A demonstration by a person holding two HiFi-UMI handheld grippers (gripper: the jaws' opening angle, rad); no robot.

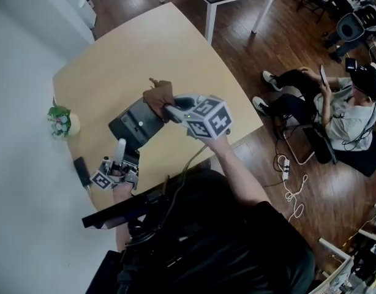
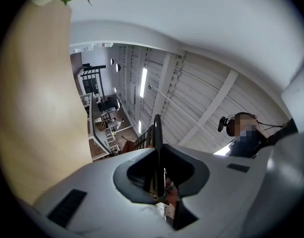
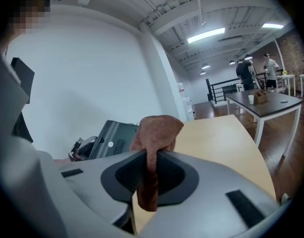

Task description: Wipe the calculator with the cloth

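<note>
A dark calculator (image 1: 136,124) is lifted off the light wooden table (image 1: 169,41), tilted up. My left gripper (image 1: 122,146) grips its near edge from below. In the left gripper view the calculator (image 2: 156,133) shows edge-on as a thin dark slab, with the left gripper (image 2: 160,180) shut on it. My right gripper (image 1: 170,109) is shut on a brown cloth (image 1: 158,93) that bunches above the calculator's far end. In the right gripper view the cloth (image 3: 156,133) hangs from the right gripper (image 3: 151,165), with the calculator (image 3: 111,139) just behind it to the left.
A small potted plant (image 1: 61,121) stands at the table's left edge, and a dark flat object (image 1: 81,170) lies near the front left corner. A person sits on a chair (image 1: 341,112) to the right. A cable and power strip (image 1: 285,167) lie on the floor.
</note>
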